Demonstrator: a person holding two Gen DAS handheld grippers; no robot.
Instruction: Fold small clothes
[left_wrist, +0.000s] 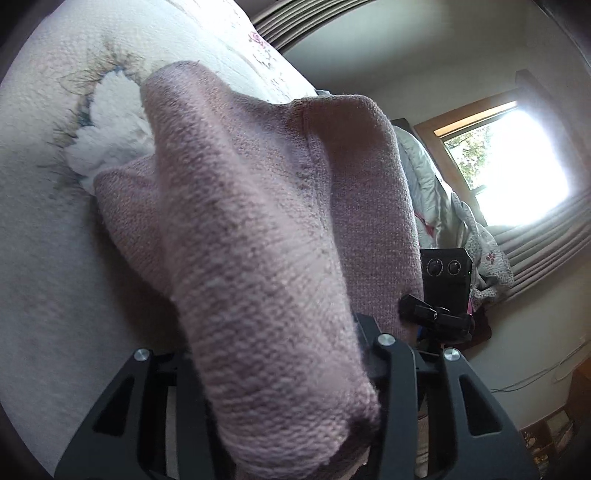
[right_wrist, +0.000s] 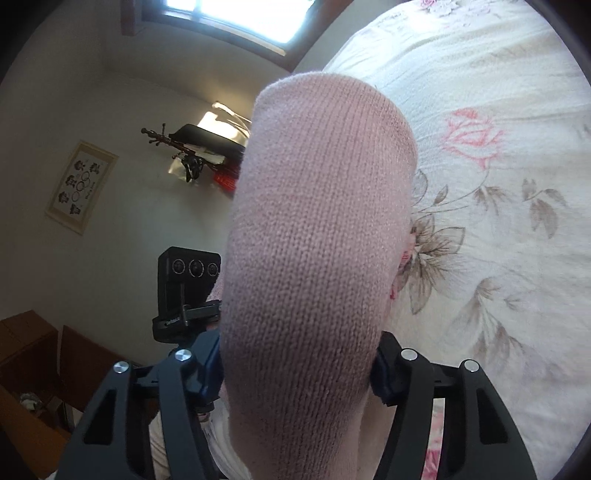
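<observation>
A pink knitted garment (left_wrist: 258, 221) fills the middle of the left wrist view, bunched and draped over my left gripper (left_wrist: 280, 369), whose jaws are closed on the knit. The same pink knit (right_wrist: 317, 240) rises as a rounded fold in the right wrist view, pinched between the jaws of my right gripper (right_wrist: 299, 369). Both sets of fingertips are hidden under the fabric. The garment hangs above the bed between the two grippers. A white fluffy patch (left_wrist: 110, 125) shows behind the knit on a cream fabric (left_wrist: 44, 221).
A bedspread with pink roses and brown leaves (right_wrist: 498, 221) lies to the right. A black camera on a tripod (right_wrist: 188, 284), also as the camera (left_wrist: 445, 273), stands beside the bed. A bright window (left_wrist: 517, 155), curtains, a wall poster (right_wrist: 81, 184) and wooden furniture (right_wrist: 29, 354) surround it.
</observation>
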